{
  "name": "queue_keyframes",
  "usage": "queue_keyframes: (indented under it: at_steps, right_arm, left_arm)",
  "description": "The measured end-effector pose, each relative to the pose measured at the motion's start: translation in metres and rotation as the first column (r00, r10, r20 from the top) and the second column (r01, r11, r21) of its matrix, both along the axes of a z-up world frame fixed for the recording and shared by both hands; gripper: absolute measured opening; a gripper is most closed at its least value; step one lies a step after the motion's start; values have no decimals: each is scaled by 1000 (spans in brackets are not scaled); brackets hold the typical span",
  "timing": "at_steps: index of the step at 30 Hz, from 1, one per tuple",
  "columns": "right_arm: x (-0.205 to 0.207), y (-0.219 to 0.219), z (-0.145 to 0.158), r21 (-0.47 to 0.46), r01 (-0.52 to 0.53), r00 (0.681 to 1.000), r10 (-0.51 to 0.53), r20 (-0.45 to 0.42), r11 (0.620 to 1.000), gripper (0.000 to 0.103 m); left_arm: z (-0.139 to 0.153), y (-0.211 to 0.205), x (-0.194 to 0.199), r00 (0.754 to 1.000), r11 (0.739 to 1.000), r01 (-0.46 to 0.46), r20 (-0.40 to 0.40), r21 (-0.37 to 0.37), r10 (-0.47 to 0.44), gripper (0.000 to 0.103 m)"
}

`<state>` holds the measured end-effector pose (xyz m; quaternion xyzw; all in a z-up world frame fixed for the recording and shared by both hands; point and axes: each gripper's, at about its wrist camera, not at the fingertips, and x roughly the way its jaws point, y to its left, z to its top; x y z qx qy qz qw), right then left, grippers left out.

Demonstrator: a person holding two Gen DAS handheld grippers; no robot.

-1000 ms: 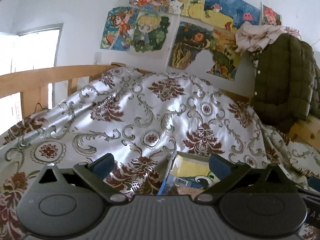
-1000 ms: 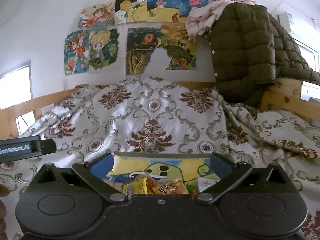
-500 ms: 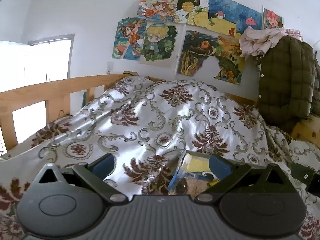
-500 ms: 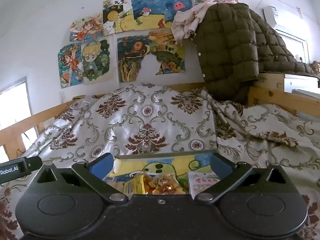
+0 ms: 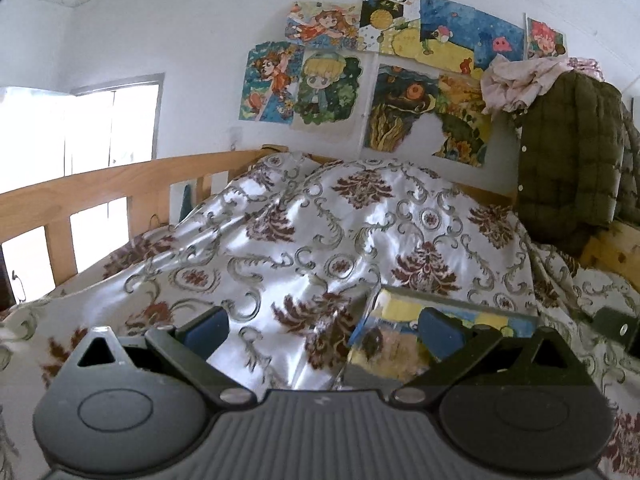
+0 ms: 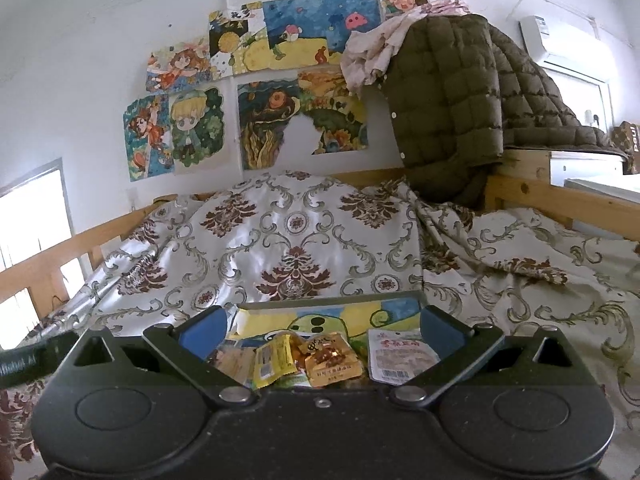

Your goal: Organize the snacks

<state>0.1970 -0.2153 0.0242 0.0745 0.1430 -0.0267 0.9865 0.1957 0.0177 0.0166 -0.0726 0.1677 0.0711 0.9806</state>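
A shallow box with a yellow-and-blue cartoon lining (image 6: 340, 312) lies on the patterned bedspread. Inside it sit a yellow snack packet (image 6: 274, 362), an orange packet (image 6: 332, 362) and a white packet with red print (image 6: 400, 354). My right gripper (image 6: 320, 326) hovers open just in front of these packets, holding nothing. In the left wrist view the same box (image 5: 404, 308) shows low at the right, blurred inside. My left gripper (image 5: 322, 326) is open and empty; its right finger (image 5: 440, 332) overlaps the box.
A floral bedspread (image 5: 320, 232) is heaped up behind the box. Wooden bed rails run along the left (image 5: 80, 192) and right (image 6: 560, 196). An olive quilted jacket (image 6: 452, 108) hangs at the right. Cartoon posters (image 6: 260, 92) cover the wall.
Both grippers have drawn back and tilted up, so more wall and rail shows. The snack packets have come more fully into the right wrist view. Both stay open.
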Motion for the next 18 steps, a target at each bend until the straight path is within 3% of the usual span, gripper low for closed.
queue_keyframes:
  at_steps: [8,18]
  right_arm:
    - [-39,-9,-8,-3,5,999,-5,-33,1000,102]
    - [-78,-11,-13,3,-3,999,3,-48,1000,102]
  left_arm:
    - [-9,-5,-33,999,1000,11,-42,15,-10,103]
    - [-18,-13,-74,997,996,10,-72,85,-4,103]
